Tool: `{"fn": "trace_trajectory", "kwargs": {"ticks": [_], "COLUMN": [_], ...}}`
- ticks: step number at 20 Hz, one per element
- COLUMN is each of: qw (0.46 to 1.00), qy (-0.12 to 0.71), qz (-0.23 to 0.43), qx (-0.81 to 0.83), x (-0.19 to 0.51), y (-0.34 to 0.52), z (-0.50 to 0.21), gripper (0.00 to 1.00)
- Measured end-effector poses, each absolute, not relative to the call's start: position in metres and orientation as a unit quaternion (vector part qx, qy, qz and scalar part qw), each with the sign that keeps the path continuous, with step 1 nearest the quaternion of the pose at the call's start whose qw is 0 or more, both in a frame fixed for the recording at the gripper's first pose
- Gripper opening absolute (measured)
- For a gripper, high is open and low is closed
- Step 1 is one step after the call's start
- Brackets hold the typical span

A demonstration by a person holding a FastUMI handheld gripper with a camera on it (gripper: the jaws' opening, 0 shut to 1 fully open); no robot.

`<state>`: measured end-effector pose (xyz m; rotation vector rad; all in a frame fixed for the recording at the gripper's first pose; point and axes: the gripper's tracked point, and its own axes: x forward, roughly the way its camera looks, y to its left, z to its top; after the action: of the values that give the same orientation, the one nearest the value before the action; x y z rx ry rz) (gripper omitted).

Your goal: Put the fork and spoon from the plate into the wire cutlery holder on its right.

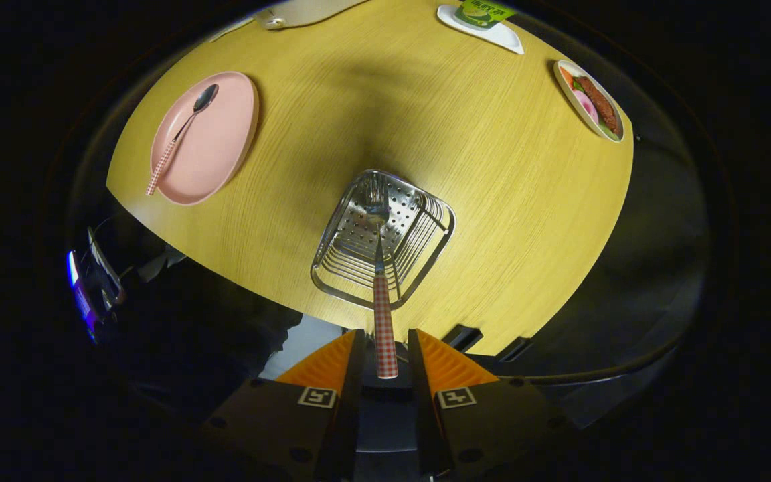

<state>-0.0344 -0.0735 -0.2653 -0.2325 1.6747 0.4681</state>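
The hand-held gripper (385, 348) has its fingers spread, the fork's (381, 281) checked handle standing free between them, its tines down in the wire cutlery holder (419, 268) on the counter (492, 167). The spoon (181, 134) lies on the pink plate (221, 144), well apart.

1. Fork (381, 281): checked red-and-white handle, metal head. It stands between the gripper (385, 355) fingers, which are apart with small gaps either side of the handle. Tines point down inside the holder.
2. Holder (383, 237): shiny wire basket with a perforated bottom, sitting on the wooden table, just ahead of the fingers.
3. Spoon (180, 134): same checked handle, dark bowl, lying diagonally on the plate.
4. Plate (215, 150): pink, oval, well left of the holder.
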Motion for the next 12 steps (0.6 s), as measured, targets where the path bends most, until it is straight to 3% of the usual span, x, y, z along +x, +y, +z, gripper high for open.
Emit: {"fn": "trace_trajectory", "kwargs": {"ticks": [4,12], "qw": [0.699,0.789], "qy": [0.684,0.563], "qz": [0.199,0.237], "qx": [-0.054,0.072], "x": [-0.027,-0.018], "y": [-0.069,0.008], "z": [-0.237,-0.155], "gripper": [0.48,0.53]}}
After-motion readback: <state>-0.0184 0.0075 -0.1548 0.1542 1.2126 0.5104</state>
